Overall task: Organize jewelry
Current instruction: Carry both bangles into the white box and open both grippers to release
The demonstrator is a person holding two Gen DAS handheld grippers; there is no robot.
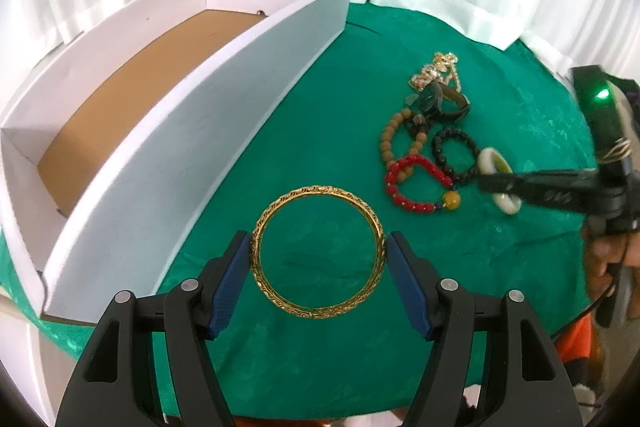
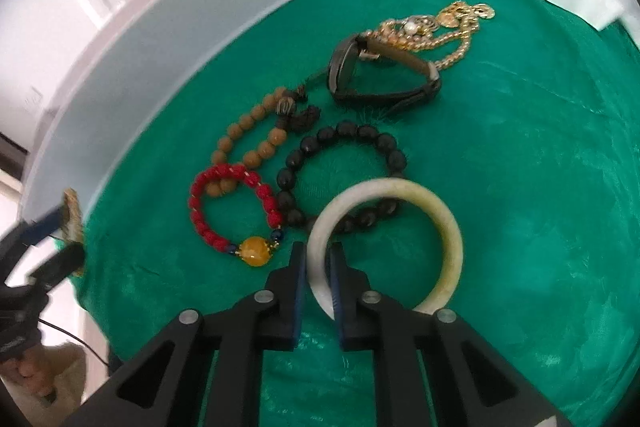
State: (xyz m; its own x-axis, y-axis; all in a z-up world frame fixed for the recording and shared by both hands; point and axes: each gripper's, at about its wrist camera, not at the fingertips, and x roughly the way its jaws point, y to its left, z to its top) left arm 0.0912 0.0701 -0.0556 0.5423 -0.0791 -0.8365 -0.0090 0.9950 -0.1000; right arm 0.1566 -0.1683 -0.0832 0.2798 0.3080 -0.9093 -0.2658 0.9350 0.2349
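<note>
Two bangles are in play right now. We've got the ornate gold metal bangle (image 1: 319, 251) clamped across its full width by the left gripper (image 1: 319, 247), blue pads (image 1: 230, 283) pressing on opposite sides of the ring, hanging above the green cloth (image 1: 340, 355). The open white cardboard box with the brown floor (image 1: 192, 131) sits just off to the left of those jaws, its long wall running away from us, so we'd say the drop is a short swing left over that wall.

Meanwhile the right gripper (image 2: 319, 259) has its jaws nearly together, pinching the rim of the pale jade-like stone bangle (image 2: 448, 227) on its near-left side, with the ring still lying over the black bead bracelet (image 2: 340, 131). Beside it sit the red bead bracelet with the amber bead (image 2: 208, 227), the tan wooden bead bracelet (image 2: 244, 131), a dark watch (image 2: 344, 67) and a gold chain (image 2: 452, 23). The left hand looks closer to the box, so it probably goes first.
</note>
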